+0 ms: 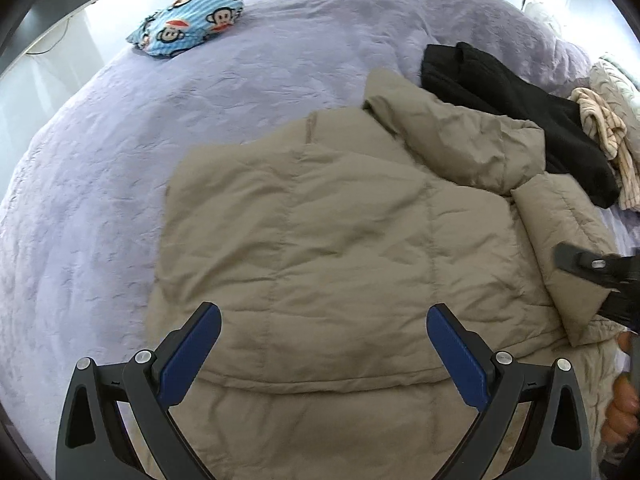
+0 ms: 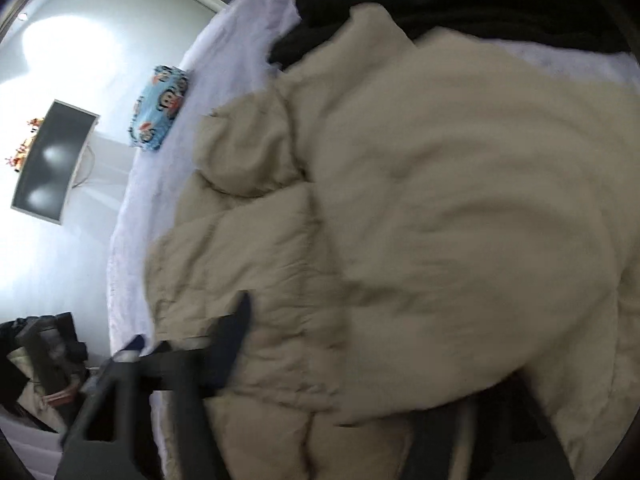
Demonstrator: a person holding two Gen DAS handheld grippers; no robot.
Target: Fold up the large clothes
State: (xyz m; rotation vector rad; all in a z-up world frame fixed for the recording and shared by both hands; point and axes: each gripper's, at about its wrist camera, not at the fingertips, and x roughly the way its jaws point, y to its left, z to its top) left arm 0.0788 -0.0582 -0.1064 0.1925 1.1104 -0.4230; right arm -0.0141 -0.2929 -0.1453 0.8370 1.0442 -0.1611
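Note:
A large beige quilted jacket (image 1: pixel 328 232) lies spread on a lilac bedspread (image 1: pixel 100 200). My left gripper (image 1: pixel 324 344) is open and empty, hovering over the jacket's near hem, blue pads wide apart. My right gripper (image 1: pixel 592 272) shows at the right edge of the left wrist view, against a folded jacket sleeve (image 1: pixel 568 240). In the blurred right wrist view the jacket (image 2: pixel 440 200) fills the frame; one dark finger (image 2: pixel 232 344) shows and puffy fabric hides the other, so I cannot tell whether the right gripper grips the cloth.
A blue monkey-print garment (image 1: pixel 188 20) lies at the bed's far left. A black garment (image 1: pixel 520 112) and a striped cream cloth (image 1: pixel 604 136) lie at the right. A wall screen (image 2: pixel 52 160) hangs beyond the bed edge.

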